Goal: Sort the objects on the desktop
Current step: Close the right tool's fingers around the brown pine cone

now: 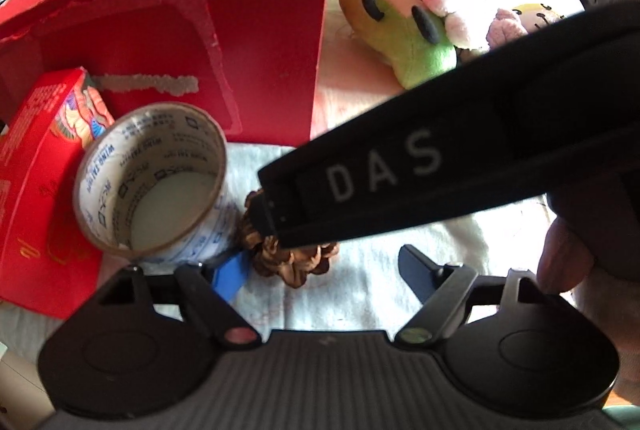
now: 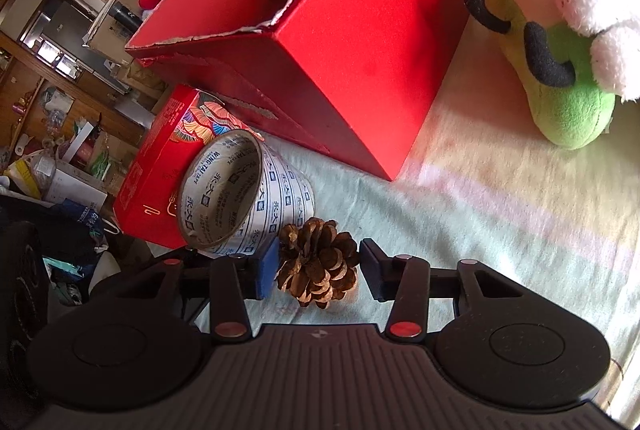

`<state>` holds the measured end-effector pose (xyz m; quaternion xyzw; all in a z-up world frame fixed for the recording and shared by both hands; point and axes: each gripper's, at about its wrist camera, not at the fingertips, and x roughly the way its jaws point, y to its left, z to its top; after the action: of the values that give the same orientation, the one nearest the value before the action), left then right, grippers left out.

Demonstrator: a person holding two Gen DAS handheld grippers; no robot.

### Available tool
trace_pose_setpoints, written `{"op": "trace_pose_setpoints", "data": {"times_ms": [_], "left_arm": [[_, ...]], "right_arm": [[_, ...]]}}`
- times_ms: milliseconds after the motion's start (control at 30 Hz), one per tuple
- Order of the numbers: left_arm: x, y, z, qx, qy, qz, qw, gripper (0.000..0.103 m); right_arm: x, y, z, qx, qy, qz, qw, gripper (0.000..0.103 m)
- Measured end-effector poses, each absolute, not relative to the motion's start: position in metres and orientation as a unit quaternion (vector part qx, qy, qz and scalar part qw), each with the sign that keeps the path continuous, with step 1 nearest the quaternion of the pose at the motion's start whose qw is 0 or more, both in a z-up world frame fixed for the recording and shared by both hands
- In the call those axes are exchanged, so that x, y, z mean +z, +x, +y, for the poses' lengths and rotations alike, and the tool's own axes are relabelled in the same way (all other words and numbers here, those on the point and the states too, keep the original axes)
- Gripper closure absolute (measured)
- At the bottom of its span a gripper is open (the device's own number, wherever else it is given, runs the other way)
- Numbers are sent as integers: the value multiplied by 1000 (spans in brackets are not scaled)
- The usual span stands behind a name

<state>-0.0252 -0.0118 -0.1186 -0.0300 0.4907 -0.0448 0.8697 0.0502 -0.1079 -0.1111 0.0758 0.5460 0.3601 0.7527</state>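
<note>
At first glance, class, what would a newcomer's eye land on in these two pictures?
The tall, torn-edged red cardboard box dominates the back of the cloth-covered table. In front of it, the brown pine cone sits between the open fingers of the right gripper, beside a tilted roll of printed white tape. To the right lies a green and pink plush toy.

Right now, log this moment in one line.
right tongs: open, straddling pine cone | left tongs: open, idle | tape roll beside cone | red box behind
</note>
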Motion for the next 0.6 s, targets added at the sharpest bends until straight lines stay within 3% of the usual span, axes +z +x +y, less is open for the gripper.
{"op": "trace_pose_setpoints", "data": {"times_ms": [233, 600], "left_arm": [[-114, -23, -6, -48, -30, 498, 866, 49], [-78, -29, -20, -112, -13, 480, 870, 52]], "right_arm": [[-111, 47, -119, 342, 92, 554, 754, 57], [-85, 24, -154, 295, 137, 543, 774, 59]]}}
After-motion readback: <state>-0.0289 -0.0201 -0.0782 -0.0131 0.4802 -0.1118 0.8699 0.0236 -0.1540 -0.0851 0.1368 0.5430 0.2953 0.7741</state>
